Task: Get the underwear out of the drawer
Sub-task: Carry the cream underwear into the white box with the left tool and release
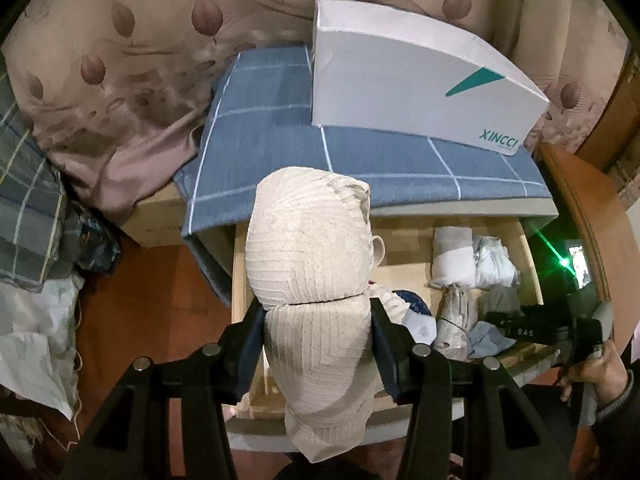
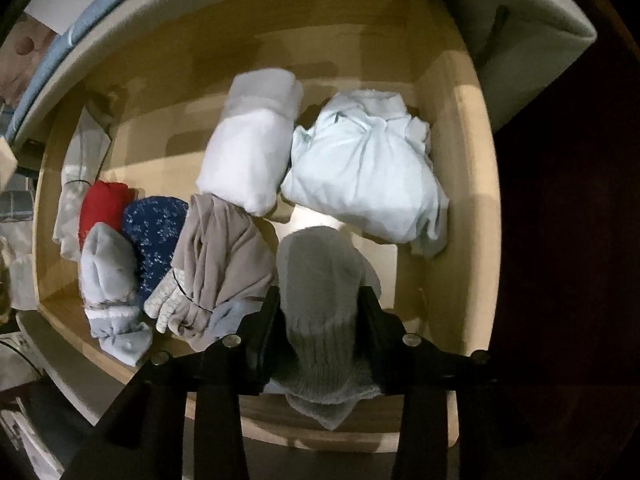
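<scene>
Left tool (image 1: 318,344) is pinching a cream roll (image 1: 308,248) of textured fabric, pads tight on both sides, roll held up clear above the open drawer (image 1: 528,248). I read that as the underwear, but can't confirm the garment type.

Right tool (image 2: 320,328) points straight down into the drawer, with a grey knit bundle (image 2: 320,280) between its pads. Both pads touch the knit; I read it as gripped, though not hard. The right tool also shows at the right edge of the left view, held by a hand (image 1: 600,368).

In the drawer: white roll (image 2: 252,148) and pale blue bundle (image 2: 368,168) near the back, touching each other. Along the left side: red piece (image 2: 102,204), navy dotted piece (image 2: 154,232), light blue bundle (image 2: 108,268), beige cloth (image 2: 224,248).

On the cabinet above the drawer: blue checked cloth (image 1: 264,128) with a white box (image 1: 400,92) on it.
</scene>
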Tool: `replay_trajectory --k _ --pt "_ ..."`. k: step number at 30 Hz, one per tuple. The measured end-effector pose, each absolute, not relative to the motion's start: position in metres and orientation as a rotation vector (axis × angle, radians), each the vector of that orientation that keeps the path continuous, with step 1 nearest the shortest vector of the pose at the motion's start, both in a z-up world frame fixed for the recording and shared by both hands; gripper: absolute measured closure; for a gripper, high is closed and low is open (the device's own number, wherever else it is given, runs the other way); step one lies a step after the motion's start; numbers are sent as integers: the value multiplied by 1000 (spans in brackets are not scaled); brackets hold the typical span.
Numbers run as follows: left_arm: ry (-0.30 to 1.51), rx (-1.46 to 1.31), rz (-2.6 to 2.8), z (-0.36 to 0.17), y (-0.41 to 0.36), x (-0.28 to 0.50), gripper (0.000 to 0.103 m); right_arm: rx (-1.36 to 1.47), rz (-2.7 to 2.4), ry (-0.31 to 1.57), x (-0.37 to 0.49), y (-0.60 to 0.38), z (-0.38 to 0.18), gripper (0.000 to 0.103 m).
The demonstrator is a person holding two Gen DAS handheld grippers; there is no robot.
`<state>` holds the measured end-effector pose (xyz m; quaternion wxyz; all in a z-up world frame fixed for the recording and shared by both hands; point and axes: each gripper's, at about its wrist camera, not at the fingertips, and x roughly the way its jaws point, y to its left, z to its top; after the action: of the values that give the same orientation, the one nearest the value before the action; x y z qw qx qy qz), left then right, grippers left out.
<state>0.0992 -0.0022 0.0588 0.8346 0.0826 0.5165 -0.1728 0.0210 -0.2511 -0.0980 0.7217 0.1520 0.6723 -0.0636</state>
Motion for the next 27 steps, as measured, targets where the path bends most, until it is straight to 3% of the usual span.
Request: replay_trajectory --k 18,27 --pt "810 243 -400 196 -45 168 53 212 -139 1516 36 -217 -120 66" --pt "746 295 -391 220 -106 246 53 219 -135 1516 33 -219 -118 65"
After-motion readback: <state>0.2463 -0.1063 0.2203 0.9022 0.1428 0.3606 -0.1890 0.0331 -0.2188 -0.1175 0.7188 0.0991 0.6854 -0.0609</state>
